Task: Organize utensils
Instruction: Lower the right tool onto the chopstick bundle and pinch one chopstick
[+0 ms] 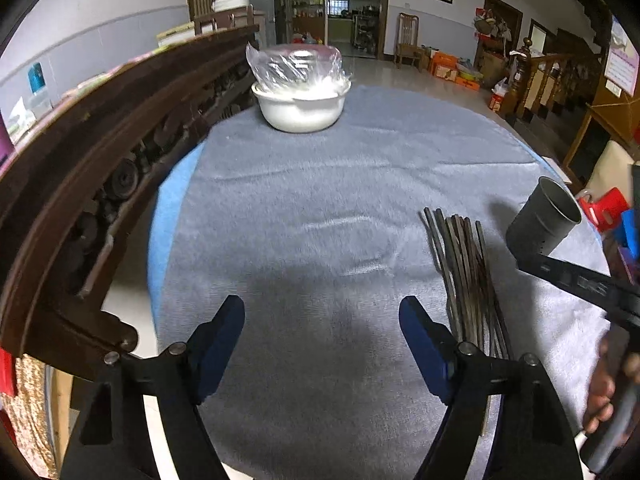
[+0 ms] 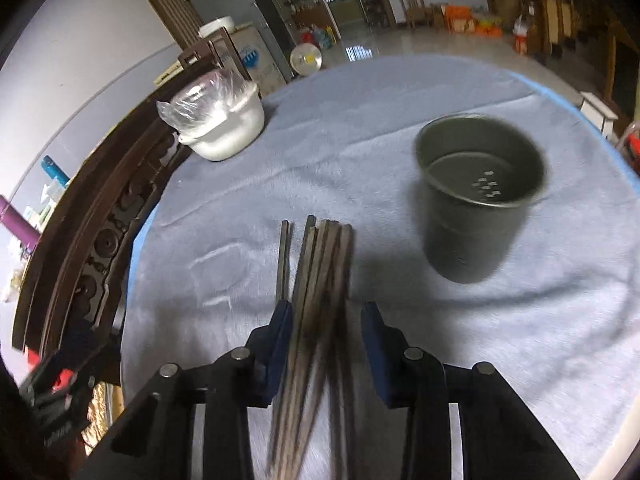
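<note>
A bundle of several dark wooden chopsticks (image 2: 320, 280) lies on the grey cloth, running between the fingers of my right gripper (image 2: 326, 328). The jaws are partly open around the bundle and do not press it. One chopstick (image 2: 283, 256) lies outside the left finger. A dark metal utensil cup (image 2: 478, 196) stands upright to the right of the chopsticks. My left gripper (image 1: 322, 332) is wide open and empty over bare cloth. In its view the chopsticks (image 1: 466, 272) lie to the right, with the cup (image 1: 540, 216) and the right gripper's body (image 1: 584, 280) beyond.
A white bowl (image 1: 300, 110) covered with clear plastic stands at the far side of the table (image 1: 320, 184); it also shows in the right wrist view (image 2: 224, 124). A carved dark wooden rail (image 1: 100, 152) runs along the table's left edge.
</note>
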Motion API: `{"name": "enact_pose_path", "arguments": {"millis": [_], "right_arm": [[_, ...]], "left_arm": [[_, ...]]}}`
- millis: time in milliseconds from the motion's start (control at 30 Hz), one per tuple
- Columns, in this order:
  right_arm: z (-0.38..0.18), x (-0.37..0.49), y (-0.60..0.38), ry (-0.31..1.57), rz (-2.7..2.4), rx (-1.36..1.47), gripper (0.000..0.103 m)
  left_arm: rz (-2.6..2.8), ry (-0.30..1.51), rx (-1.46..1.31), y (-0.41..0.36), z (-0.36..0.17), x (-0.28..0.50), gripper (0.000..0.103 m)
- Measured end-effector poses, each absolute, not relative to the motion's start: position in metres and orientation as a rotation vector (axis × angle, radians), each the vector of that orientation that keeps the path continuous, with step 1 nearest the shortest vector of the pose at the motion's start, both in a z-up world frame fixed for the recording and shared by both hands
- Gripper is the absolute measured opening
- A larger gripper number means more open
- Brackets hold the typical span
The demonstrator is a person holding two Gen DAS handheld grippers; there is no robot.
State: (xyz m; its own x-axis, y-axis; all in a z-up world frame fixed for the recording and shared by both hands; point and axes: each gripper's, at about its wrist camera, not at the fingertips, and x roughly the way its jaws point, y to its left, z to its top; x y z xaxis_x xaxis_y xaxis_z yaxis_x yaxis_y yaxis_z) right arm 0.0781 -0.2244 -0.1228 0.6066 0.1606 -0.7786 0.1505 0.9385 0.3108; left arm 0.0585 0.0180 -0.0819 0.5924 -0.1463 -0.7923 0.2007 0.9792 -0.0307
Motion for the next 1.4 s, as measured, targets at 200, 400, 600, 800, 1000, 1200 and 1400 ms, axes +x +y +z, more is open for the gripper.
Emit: {"name": "enact_pose_path", "arguments": {"millis": [200, 400, 600, 800, 1000, 1200, 1400], "right_arm": [[-0.156, 0.126, -0.212, 1.039, -0.064, 0.354, 0.039], [-0.168, 0.128, -0.21, 1.054, -0.078, 0.328, 0.008], [-0.161, 0.103, -0.222, 1.031, -0.056, 0.34, 0.006], [-0.15, 0.078, -0.244, 0.989, -0.002, 0.415, 0.006], [-0.133, 0.056, -0.259, 0.916, 0.044, 0.443, 0.007], [-0.131, 0.049, -0.271, 0.893, 0.058, 0.481, 0.007], [-0.133, 0.045, -0.279, 0.88, 0.072, 0.503, 0.007]], "left_arm": [[-0.242, 0.955, 0.053, 0.02, -0.091, 0.072, 0.08], [-0.257, 0.99, 0.037, 0.021, -0.1, 0.084, 0.08], [-0.302, 1.022, 0.046, 0.005, -0.104, 0.098, 0.08], [-0.387, 1.093, 0.04, -0.034, -0.115, 0.127, 0.08], [-0.393, 1.19, -0.024, -0.067, -0.137, 0.164, 0.08], [-0.338, 1.215, -0.055, -0.086, -0.149, 0.19, 0.068], [-0.335, 1.303, -0.12, -0.101, -0.162, 0.21, 0.05]]}}
